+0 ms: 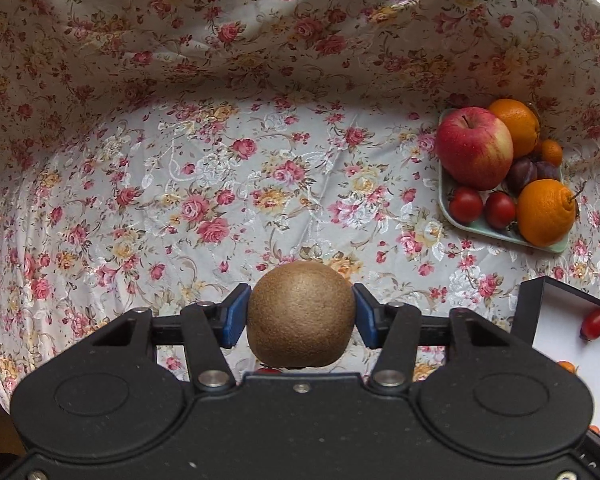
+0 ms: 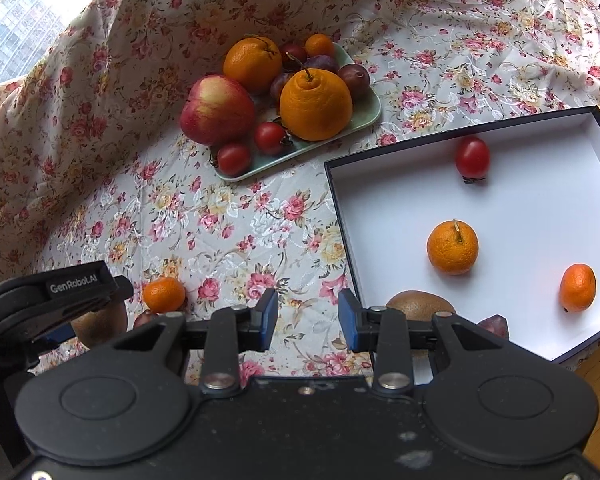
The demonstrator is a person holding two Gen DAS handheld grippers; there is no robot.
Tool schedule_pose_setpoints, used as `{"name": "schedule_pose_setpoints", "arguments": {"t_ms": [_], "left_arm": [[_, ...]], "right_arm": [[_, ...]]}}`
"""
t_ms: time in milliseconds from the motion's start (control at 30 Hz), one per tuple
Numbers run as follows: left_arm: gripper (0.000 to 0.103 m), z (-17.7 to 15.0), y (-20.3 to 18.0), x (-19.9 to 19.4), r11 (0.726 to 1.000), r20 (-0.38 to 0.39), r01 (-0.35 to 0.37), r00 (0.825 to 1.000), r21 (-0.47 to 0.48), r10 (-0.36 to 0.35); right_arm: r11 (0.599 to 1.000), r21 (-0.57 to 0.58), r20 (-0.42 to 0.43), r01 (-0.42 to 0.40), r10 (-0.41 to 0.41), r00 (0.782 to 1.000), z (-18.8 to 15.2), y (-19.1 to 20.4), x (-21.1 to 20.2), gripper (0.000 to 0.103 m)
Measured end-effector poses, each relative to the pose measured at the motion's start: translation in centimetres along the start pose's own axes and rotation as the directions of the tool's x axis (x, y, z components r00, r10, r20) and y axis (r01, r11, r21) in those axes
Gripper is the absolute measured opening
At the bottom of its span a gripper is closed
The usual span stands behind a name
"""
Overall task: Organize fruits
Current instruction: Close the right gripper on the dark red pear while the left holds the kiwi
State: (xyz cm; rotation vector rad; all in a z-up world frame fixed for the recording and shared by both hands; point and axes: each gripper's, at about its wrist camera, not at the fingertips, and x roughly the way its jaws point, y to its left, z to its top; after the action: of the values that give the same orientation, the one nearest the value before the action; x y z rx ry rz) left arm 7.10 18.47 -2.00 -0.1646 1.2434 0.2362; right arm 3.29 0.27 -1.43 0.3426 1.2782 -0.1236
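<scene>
A kiwi [image 1: 300, 314] is clamped between the blue pads of the left hand-held gripper [image 1: 300, 316], seized across its middle so that it cannot roll out, and is held clear above the cloth-covered desk [image 1: 220, 184]. The right hand-held gripper [image 2: 308, 316] is kept open and empty, its jaws apart over bare cloth just beside the box [image 2: 540, 208], probably ready for the next fruit. The plate [image 2: 364, 116] is still loaded with an apple [image 2: 218, 110], two oranges, plums and small tomatoes, so the sorting is judged well short of done

From the left wrist only a corner of the box is seen, with one tomato in it. The right wrist view shows the box's white floor, where a tomato [image 2: 472, 158], two mandarins and a second kiwi [image 2: 418, 304] already lie well apart. It also shows a loose mandarin [image 2: 164, 294] on the cloth near the left hand-held gripper, which the left view hides
</scene>
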Motion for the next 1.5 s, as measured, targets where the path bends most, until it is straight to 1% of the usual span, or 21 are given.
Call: {"name": "schedule_pose_setpoints", "arguments": {"t_ms": [133, 267, 500, 700, 800, 1067, 1267, 1500], "left_arm": [[0.059, 0.3, 2.8, 0.0, 0.999, -0.020, -0.035, 0.999, -0.027, 0.034], [0.059, 0.4, 5.2, -0.4, 0.998, -0.019, -0.031, 0.999, -0.056, 0.030], [0.059, 0.5, 8.3, -0.4, 0.997, -0.022, -0.035, 0.999, -0.068, 0.034], [0.059, 0.5, 10.4, -0.1, 0.995, -0.030, -0.048, 0.999, -0.084, 0.045], [0.059, 0.4, 11.3, -0.1, 0.994, -0.034, -0.051, 0.998, -0.095, 0.048], [0.059, 0.3, 13.6, 0.1, 0.990, -0.034, -0.075, 0.997, -0.119, 0.072], [0.059, 0.2, 15.3, 0.4, 0.987, -0.043, -0.078, 0.996, -0.138, 0.073], [0.059, 0.0, 16.6, 0.5, 0.986, -0.041, -0.088, 0.996, -0.143, 0.083]], "right_arm": [[0.999, -0.037, -0.014, -0.001, 0.000, 1.000, -0.6, 2.1, 0.7, 0.036], [0.998, -0.061, -0.030, -0.005, 0.003, 1.000, -1.2, 4.2, 1.4, 0.036], [0.992, -0.120, -0.071, -0.031, 0.022, 0.997, -2.7, 7.9, 2.8, 0.036], [0.988, -0.133, -0.129, -0.078, 0.061, 0.990, -3.9, 10.5, 3.8, 0.036], [0.983, -0.163, -0.128, -0.080, 0.060, 0.990, -4.5, 12.1, 4.1, 0.036], [0.978, -0.191, -0.139, -0.078, 0.051, 0.989, -5.8, 14.9, 5.3, 0.036], [0.980, -0.192, -0.113, -0.058, 0.037, 0.993, -5.9, 16.4, 6.1, 0.036], [0.989, -0.145, -0.094, -0.034, 0.021, 0.995, -5.3, 16.9, 7.2, 0.036]]}}
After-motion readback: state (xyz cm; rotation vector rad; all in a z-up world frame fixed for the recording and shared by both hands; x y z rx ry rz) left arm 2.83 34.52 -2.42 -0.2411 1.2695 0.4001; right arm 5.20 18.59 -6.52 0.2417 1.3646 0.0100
